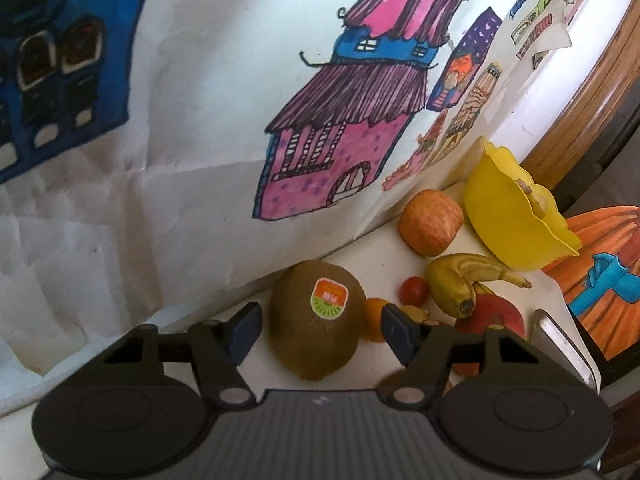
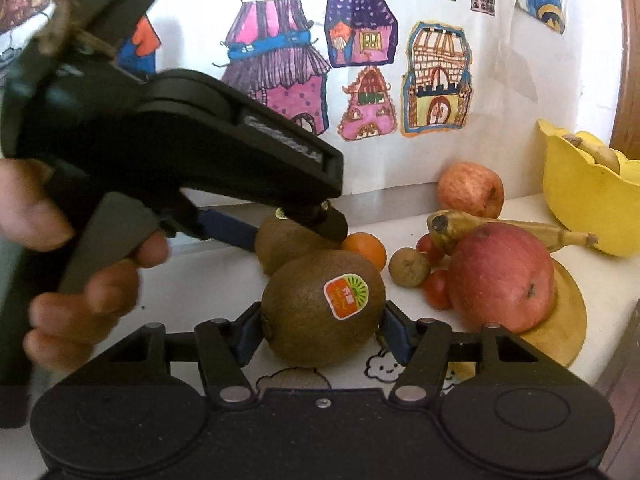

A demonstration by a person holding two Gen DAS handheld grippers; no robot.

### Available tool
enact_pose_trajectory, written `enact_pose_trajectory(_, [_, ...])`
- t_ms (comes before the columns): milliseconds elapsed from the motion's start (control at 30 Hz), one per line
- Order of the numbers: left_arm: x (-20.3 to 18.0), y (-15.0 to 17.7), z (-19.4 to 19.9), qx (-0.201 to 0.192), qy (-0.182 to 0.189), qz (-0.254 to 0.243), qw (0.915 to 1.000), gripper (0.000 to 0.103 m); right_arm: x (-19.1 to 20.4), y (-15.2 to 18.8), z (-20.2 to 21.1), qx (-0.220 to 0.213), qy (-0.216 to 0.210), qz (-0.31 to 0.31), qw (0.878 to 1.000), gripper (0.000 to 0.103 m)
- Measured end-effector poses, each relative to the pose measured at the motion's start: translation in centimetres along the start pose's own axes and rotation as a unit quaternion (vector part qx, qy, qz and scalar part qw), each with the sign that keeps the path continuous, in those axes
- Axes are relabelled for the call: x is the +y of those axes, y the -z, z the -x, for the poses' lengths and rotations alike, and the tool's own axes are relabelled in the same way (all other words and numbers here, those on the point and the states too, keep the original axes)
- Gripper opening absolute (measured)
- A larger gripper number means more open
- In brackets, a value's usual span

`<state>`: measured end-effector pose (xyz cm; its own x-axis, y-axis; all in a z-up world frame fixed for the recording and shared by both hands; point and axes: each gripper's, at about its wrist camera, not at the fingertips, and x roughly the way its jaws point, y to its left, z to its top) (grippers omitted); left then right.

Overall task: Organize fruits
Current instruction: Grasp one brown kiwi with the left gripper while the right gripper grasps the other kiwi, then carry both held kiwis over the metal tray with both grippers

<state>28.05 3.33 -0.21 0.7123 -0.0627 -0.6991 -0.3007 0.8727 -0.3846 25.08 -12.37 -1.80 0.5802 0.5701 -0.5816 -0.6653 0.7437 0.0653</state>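
In the left wrist view a brown kiwi with a sticker [image 1: 316, 320] lies on the white tabletop between the fingers of my left gripper [image 1: 322, 332]. A thin gap shows on each side, so the gripper is open. In the right wrist view a second stickered kiwi [image 2: 324, 308] sits between the blue pads of my right gripper [image 2: 322, 334], and both pads touch its sides. Behind it a person's hand holds the left gripper [image 2: 288, 228] around the farther kiwi [image 2: 280, 248].
A yellow bowl [image 2: 588, 196] stands at the right by the wall. Near it lie a pale apple [image 2: 470, 190], a banana [image 2: 500, 232], a red apple [image 2: 500, 280] on a wooden plate [image 2: 568, 320], a small orange [image 2: 366, 252], cherry tomatoes [image 2: 438, 288] and a small brown fruit [image 2: 408, 268]. Drawings cover the wall behind.
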Motion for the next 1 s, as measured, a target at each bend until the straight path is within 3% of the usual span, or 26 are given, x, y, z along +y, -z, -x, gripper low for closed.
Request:
enact_pose_trajectory(100, [-0.2, -0.1, -0.2, -0.005, -0.005, -0.008, 0.9999, 0.070, 0.0, 0.1, 0.4, 0.002, -0.004, -0.002, 1.000, 0.063])
enact_pose_trajectory(167, [-0.3, 0.0, -0.3, -0.005, -0.007, -0.014, 0.9999, 0.058, 0.2, 0.3, 0.7, 0.003, -0.003, -0.002, 1.000, 0.063])
enact_pose_trajectory(500, [-0.7, 2.3, 1.9, 0.011, 0.018, -0.056, 0.9982, 0.056, 0.2, 1.3, 3.2, 0.000, 0.000, -0.018, 1.000, 0.063])
enact_pose_trajectory(733, [-1.8, 5.3, 4.5, 0.038, 0.060, -0.090, 0.9935, 0.056, 0.3, 3.7, 7.8, -0.007, 0.020, -0.040, 0.999, 0.063])
enact_pose_trajectory(1000, [-6.3, 6.5, 5.5, 0.049, 0.126, -0.110, 0.9846, 0.056, -2.2, 6.7, 14.2, -0.029, 0.081, -0.073, 0.994, 0.063])
